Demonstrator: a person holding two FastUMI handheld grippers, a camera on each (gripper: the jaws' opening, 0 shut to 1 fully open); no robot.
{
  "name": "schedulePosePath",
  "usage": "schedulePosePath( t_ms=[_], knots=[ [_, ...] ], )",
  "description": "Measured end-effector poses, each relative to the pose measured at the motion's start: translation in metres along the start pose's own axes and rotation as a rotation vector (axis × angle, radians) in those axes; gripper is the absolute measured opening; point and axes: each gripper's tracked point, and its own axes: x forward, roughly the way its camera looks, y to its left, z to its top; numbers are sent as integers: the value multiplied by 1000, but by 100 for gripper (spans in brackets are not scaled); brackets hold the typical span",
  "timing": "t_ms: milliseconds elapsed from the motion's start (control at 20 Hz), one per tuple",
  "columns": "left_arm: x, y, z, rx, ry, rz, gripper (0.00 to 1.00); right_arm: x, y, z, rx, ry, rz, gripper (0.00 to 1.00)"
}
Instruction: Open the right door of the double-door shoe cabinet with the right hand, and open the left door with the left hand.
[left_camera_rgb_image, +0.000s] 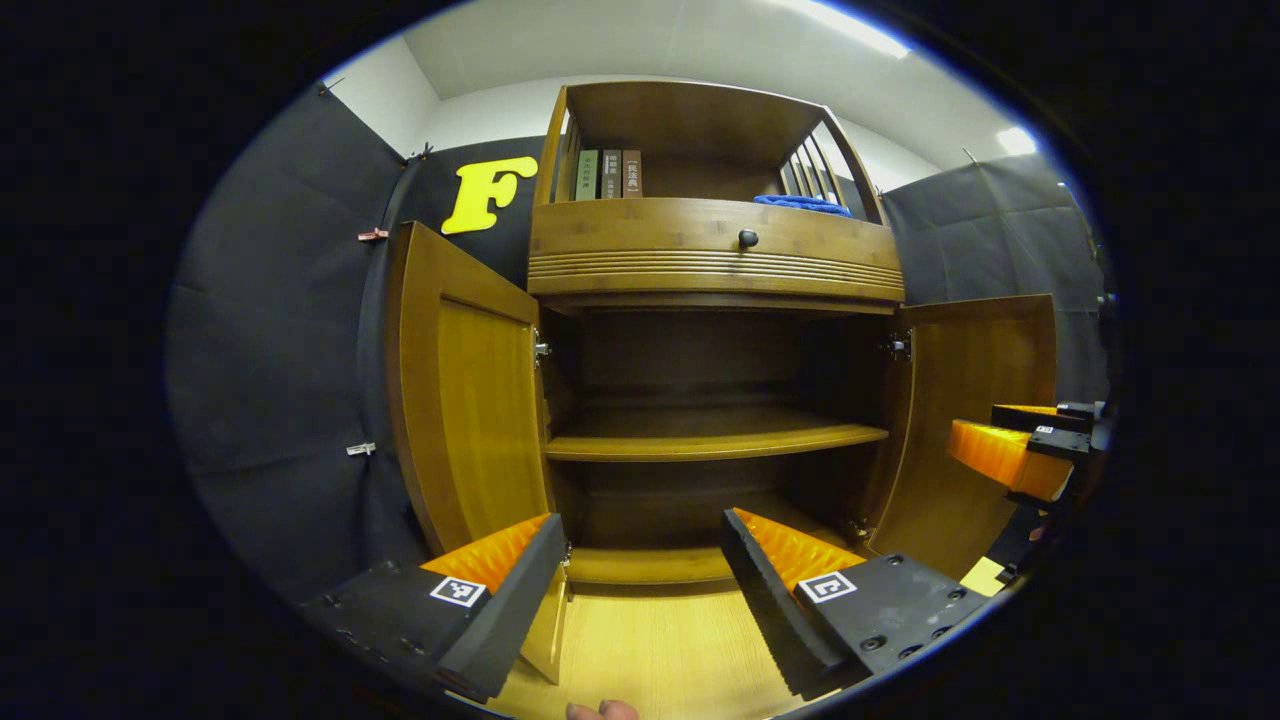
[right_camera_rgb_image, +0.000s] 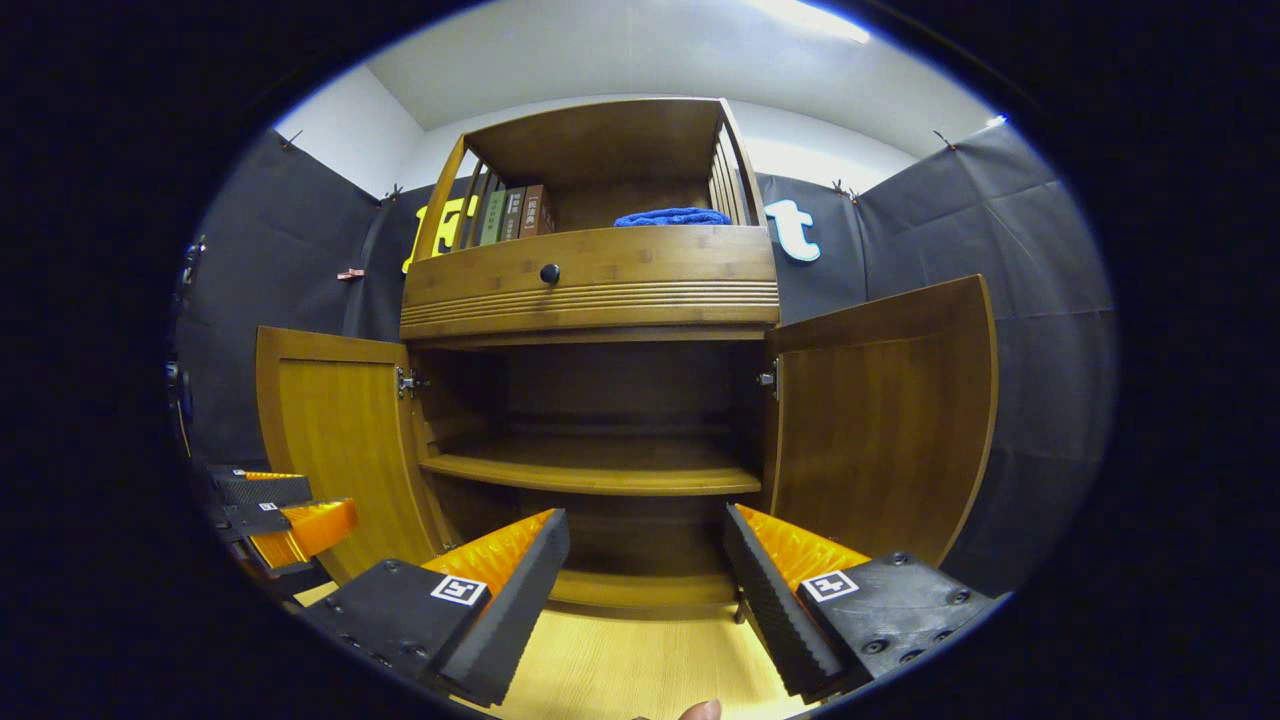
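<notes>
1. Pale wood floor lies under the left gripper, whose fingers stand spread apart with nothing between them.
2. Just beyond its left finger hangs the left door, swung wide open; the finger's tip overlaps the door's lower edge, though contact cannot be told.
3. Off to its right the right gripper shows in front of the open right door.
4. From the right gripper view, the right gripper is likewise spread and empty, the right door near, ahead and to its right.
5. Farther ahead, the shoe cabinet shows a bare shelf, a knobbed drawer, books and blue cloth.
</notes>
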Motion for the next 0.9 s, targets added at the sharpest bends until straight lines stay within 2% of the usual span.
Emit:
schedulePosePath(
  t_ms=[150,200,400,900],
  knots=[
    [1,-3,1,-5,-1,-12,98,0,-2,0,-7,0,-6,98],
    [1,-3,2,6,-2,-10,98,0,-2,1,-3,-3,-6,96],
    [4,-3,1,44,-2,0,98,4,-1,1,-9,-5,-4,98],
    [12,-3,-2,41,19,1,98,8,-2,-1,0,-5,-12,96]
  ],
)
